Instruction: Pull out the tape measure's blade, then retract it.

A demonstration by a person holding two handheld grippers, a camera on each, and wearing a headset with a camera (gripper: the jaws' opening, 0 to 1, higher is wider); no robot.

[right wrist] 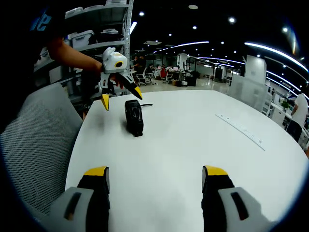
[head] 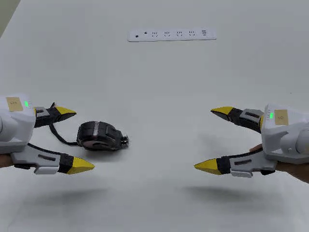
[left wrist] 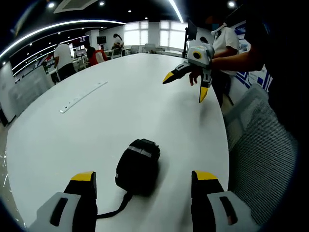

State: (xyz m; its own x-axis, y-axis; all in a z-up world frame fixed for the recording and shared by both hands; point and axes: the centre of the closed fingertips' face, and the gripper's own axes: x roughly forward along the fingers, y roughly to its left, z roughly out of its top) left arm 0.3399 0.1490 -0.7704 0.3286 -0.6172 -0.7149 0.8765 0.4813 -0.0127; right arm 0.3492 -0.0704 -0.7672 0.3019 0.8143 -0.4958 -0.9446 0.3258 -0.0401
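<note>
Black tape measure [head: 101,136] lying on white tabletop [head: 159,87], blade in, just ahead of left gripper [head: 83,139], its fingers [head: 79,166] spread, holding nothing; right gripper [head: 203,139] at 3 o'clock, well apart, likewise released; power strip [head: 171,35] at 12 o'clock.

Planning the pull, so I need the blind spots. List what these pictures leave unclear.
Blade hook: head view, too small at the tape measure's right end; left gripper view, the case hides it.
Strap end: lost behind the left gripper's jaw in head view and left gripper view.
Power strip markings: head view, too small to read.
</note>
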